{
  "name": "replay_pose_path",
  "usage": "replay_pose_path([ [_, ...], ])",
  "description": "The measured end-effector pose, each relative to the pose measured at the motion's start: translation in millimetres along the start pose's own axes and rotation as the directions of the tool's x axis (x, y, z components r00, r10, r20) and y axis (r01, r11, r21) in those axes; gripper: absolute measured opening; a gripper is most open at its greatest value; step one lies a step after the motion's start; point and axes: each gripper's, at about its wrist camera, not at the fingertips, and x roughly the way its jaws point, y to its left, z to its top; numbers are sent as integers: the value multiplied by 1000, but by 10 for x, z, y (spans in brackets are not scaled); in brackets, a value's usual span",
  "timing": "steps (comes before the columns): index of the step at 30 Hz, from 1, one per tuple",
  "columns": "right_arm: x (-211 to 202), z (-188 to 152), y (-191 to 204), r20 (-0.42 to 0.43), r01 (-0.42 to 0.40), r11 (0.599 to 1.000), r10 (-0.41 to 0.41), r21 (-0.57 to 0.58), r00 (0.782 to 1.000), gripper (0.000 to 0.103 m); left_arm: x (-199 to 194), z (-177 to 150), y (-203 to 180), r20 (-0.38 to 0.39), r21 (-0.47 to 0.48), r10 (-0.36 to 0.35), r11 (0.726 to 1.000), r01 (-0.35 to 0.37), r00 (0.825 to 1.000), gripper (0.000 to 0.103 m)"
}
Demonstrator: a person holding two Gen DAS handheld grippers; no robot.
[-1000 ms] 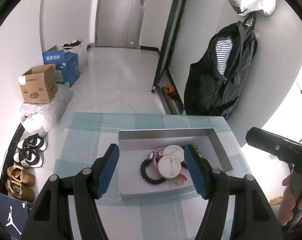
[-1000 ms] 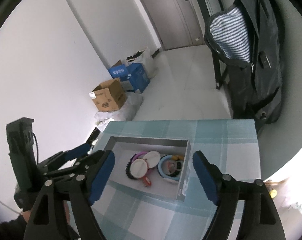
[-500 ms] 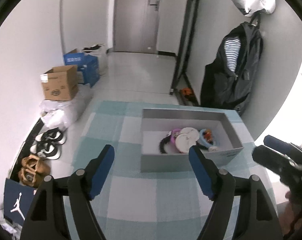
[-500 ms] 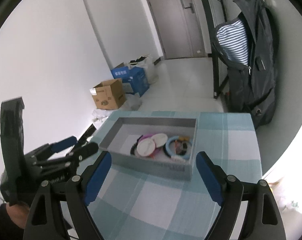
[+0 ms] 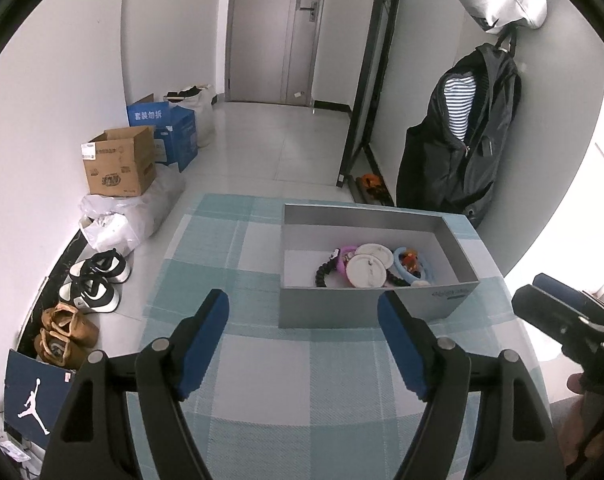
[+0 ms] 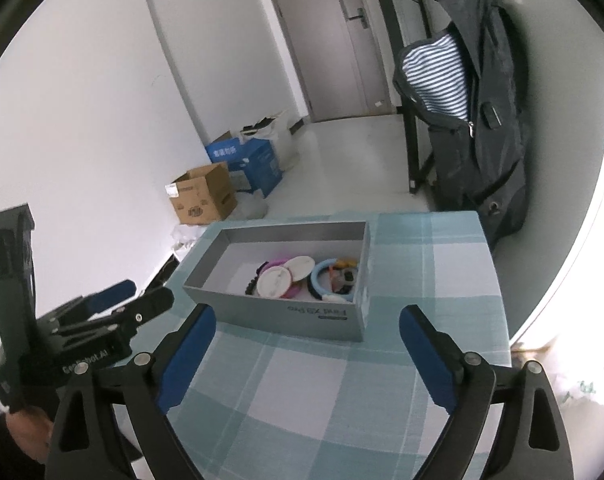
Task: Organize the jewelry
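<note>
A grey open box [image 5: 366, 309] [image 6: 290, 314] stands on the checked blue tablecloth [image 5: 262, 384]. Inside lie white round discs [image 5: 367, 271] [image 6: 276, 280], a black beaded bracelet [image 5: 322, 273], a pink piece [image 5: 342, 258] and a light blue ring [image 5: 406, 268] [image 6: 317, 280]. My left gripper [image 5: 302, 344] is open and empty, hanging above the cloth in front of the box. My right gripper [image 6: 304, 356] is open and empty, also in front of the box. Each gripper shows at the edge of the other's view, the right one [image 5: 558, 312] and the left one [image 6: 114, 308].
The table's far edge drops to a white tiled floor. Cardboard and blue boxes [image 5: 120, 162], plastic bags and shoes [image 5: 96, 280] line the left wall. A dark jacket [image 5: 462, 152] hangs on the right wall beside a black stand [image 5: 366, 92].
Both grippers have drawn back and up from the box; a second ago the left fingers straddled the jewelry, now they hang in front of the box. The box contents have not moved.
</note>
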Motion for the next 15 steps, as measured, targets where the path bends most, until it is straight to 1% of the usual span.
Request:
replay_pose_path([
  [7,-12,17,4,9,4,1000,-4,-1,1000,96,-7,15,-14,10,12,11,1000,-11,1000,73],
  [15,8,9,5,5,4,1000,-4,4,1000,97,-21,-2,-53,11,24,2,1000,-2,1000,73],
])
